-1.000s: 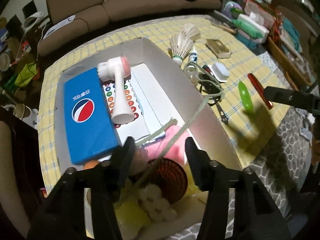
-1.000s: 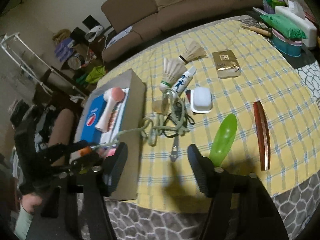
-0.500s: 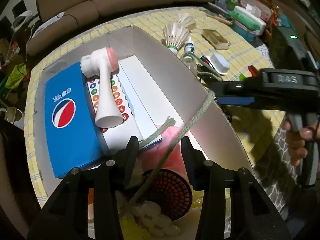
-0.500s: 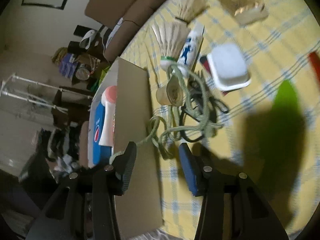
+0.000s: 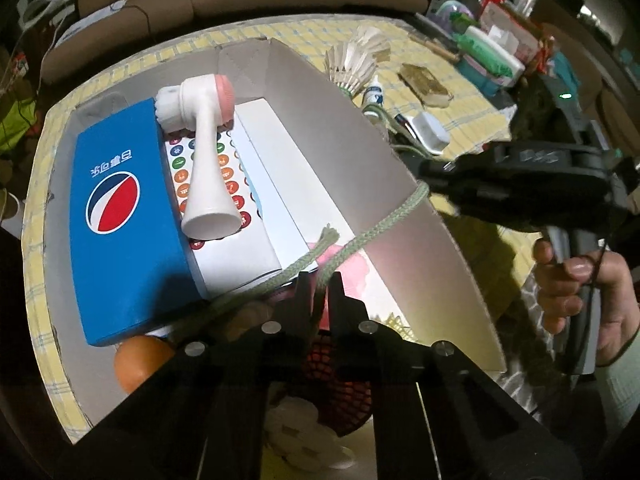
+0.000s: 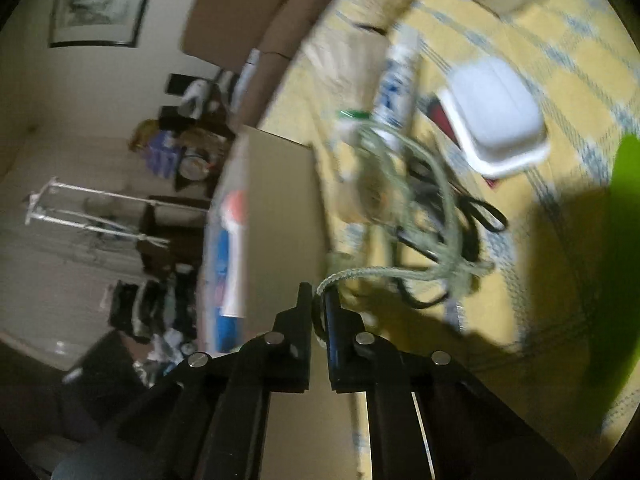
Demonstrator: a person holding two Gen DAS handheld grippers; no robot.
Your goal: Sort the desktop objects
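Note:
A pale green rope (image 5: 384, 220) runs from inside the cardboard box (image 5: 360, 152), over its right wall, to the table. My left gripper (image 5: 319, 282) points down into the box and is shut on the rope's near end. In the right wrist view the rope (image 6: 360, 273) leads from a tangled pile on the yellow checked cloth into my right gripper (image 6: 319, 304), which is shut on it beside the box wall (image 6: 280, 220). From the left wrist view, the right gripper (image 5: 428, 170) shows as a black body held by a hand, just outside the box.
In the box lie a blue Pepsi carton (image 5: 120, 216), a white face brush (image 5: 208, 152), an orange ball (image 5: 140, 364) and a red mesh piece (image 5: 340, 368). On the cloth are shuttlecocks (image 5: 356, 64), a white case (image 6: 496, 116), a tube (image 6: 394, 88), a black cord (image 6: 476, 216) and a green item (image 6: 624, 216).
Both grippers have shut on the rope. The right one came down and rolled toward the box wall; the left one sank slightly over the rope's end.

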